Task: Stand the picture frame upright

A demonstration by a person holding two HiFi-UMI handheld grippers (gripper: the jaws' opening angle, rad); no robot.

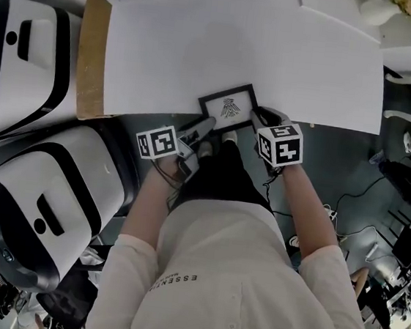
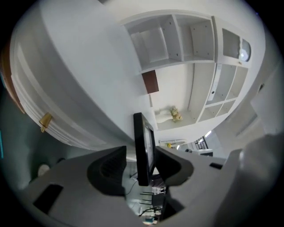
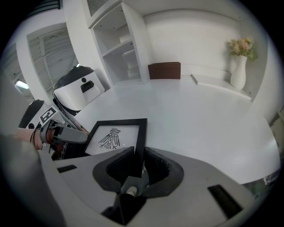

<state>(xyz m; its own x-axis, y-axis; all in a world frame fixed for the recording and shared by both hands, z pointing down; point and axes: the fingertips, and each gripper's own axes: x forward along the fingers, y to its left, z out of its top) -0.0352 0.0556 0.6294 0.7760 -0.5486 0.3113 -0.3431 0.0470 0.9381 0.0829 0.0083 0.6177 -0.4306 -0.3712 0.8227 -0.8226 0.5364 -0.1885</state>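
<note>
Pinching a corner of the picture frame [image 1: 229,106] with the right gripper [image 3: 136,156] at the table's [image 1: 205,42] near edge, with the left gripper [image 2: 141,165] spread loosely around the opposite side. Probably the tipping-up step. Next, calls for swinging it vertical and keeping the bottom edge planted.

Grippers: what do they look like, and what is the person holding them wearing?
The left gripper and right gripper are grey, chunky and forked, with black ridged pads on the inside. Each carries a white cube printed with black square markers. The person wears a cream shirt with short sleeves and small lettering on it.
</note>
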